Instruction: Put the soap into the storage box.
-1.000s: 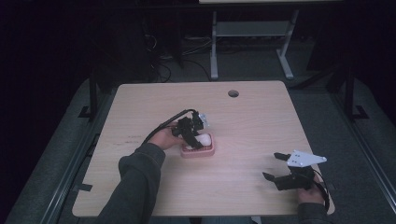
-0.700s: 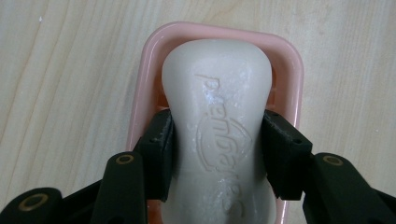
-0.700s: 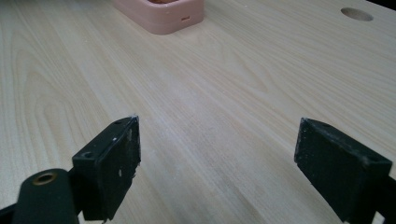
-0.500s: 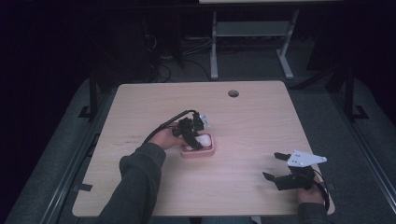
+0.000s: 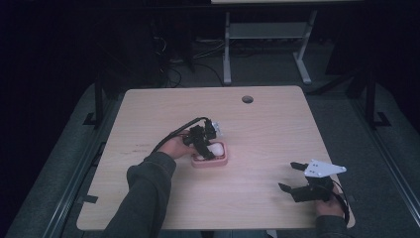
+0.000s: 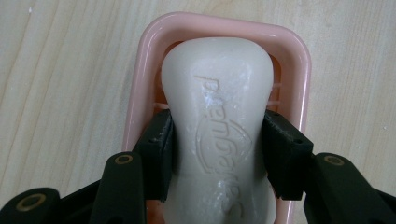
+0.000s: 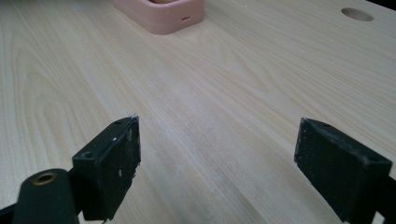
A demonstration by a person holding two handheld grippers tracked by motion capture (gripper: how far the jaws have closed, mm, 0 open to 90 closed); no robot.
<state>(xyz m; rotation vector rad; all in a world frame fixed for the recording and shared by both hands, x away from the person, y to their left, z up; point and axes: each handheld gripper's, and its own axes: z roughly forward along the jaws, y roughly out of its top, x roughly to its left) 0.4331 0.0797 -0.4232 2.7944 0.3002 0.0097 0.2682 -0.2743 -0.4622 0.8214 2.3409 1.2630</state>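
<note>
Left tool (image 5: 207, 147) sits over the pink dish (image 5: 221, 160) near the middle of the tabletop (image 5: 148, 114), jaws clamped on the waist of the white soap (image 6: 219, 130). In the left gripper view the bar lies inside the dish, its far end close to the dish's far rim, with the pads squeezed into the narrow gaps between soap and side walls; the near end of both is cut off at the bottom. Embossed lettering on the bar, hard to read. Bare wood lies all round the dish, with a cable hole (image 5: 247, 99) toward the far edge. Over to the right: the right tool (image 5: 293, 179) hovers by the near right corner, jaws spread wide with nothing between them, close to the tabletop's edge. Its own view catches the dish's corner, cut off at the top.
</note>
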